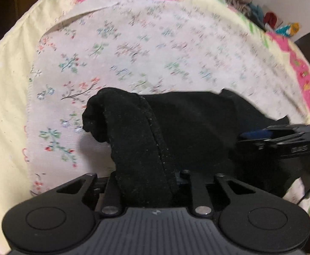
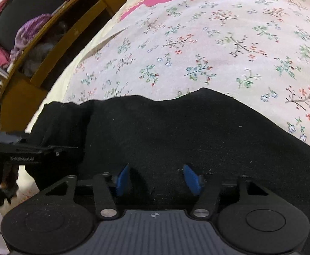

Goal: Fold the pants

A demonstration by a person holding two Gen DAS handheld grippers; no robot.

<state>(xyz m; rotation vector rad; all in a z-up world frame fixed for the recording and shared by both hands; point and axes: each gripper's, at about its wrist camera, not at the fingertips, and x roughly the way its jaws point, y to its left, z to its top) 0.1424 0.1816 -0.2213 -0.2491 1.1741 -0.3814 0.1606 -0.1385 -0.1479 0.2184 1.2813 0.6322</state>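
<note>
Jaws of the left gripper (image 1: 142,182) are clamped on a thick fold of the black pants (image 1: 189,127), which rises from between them and drapes away across the bed. Blue-padded jaws of the right gripper (image 2: 156,179) stand apart, pressed into the dark cloth of the pants (image 2: 176,131), the fabric filling the gap between the pads. Each tool shows at the edge of the other's view, side by side along the garment's near edge; raised lettering on their bodies is too blurred to read. Beyond the pants spreads a floral bedsheet (image 2: 218,42) over a cream and pink bedspread (image 1: 10,80). Off the bed's left edge stands a wooden shelf (image 2: 55,38) holding clothes.
</note>
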